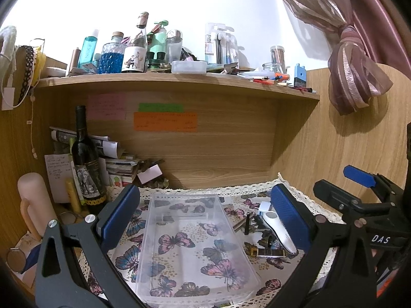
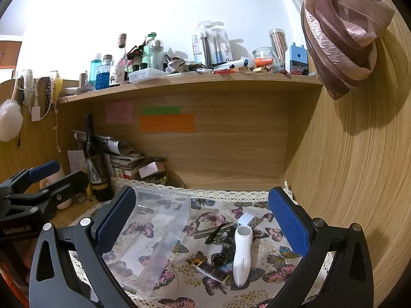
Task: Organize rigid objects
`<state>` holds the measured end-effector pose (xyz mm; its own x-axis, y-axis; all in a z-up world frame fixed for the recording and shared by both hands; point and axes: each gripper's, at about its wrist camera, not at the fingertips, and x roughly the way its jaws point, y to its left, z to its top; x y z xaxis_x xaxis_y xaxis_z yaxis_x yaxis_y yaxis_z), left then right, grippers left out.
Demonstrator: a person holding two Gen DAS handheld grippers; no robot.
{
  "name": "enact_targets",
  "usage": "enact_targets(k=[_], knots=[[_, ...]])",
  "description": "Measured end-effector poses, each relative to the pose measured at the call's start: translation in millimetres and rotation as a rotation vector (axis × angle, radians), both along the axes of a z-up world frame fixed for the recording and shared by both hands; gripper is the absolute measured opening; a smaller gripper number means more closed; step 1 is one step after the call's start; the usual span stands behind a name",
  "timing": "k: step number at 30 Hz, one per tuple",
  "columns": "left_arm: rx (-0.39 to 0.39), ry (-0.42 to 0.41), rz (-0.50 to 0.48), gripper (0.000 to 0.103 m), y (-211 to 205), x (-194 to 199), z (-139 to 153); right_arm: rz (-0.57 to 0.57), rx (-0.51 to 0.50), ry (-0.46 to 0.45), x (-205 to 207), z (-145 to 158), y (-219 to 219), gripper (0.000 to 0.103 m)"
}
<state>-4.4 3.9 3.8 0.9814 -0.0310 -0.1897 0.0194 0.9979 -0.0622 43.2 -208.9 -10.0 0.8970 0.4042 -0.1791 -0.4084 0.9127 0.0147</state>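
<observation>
Clear plastic tray (image 1: 195,246) lies empty on the butterfly cloth (image 1: 259,267), long axis running away from me toward the back panel; I judge it set there as the bin for the loose items. My left gripper (image 1: 203,215) hangs over it, jaws wide, holding nothing. My right gripper (image 2: 203,220) also wide and empty, over the pile just right of the tray. White handheld device (image 2: 241,254) lies lengthwise, head pointing away from me. Beside it a patterned lighter (image 2: 212,269), angled; keys (image 2: 213,231) behind; small white box (image 2: 246,219) farthest
</observation>
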Motion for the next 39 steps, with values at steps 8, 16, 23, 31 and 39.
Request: enact_targets(k=[8,16,23,31,39], knots=[[-0.005,-0.01,-0.002,0.103,-2,-3,1,0.002,0.002,0.0,0,0,0,0.103],[0.001,-0.009,-0.019,0.103,-2,0,0,0.014,0.008,0.014,3,-1,1,0.103],[-0.009,0.017,-0.005,0.103,7,10,-5,0.034,0.005,0.053,22,-7,7,0.103],[0.002,0.17,0.028,0.076,44,48,-21,0.004,-0.06,0.148,56,-20,11,0.077],[-0.023,0.423,0.063,0.038,85,105,-57,-0.027,-0.122,0.272,100,-37,2,0.059]])
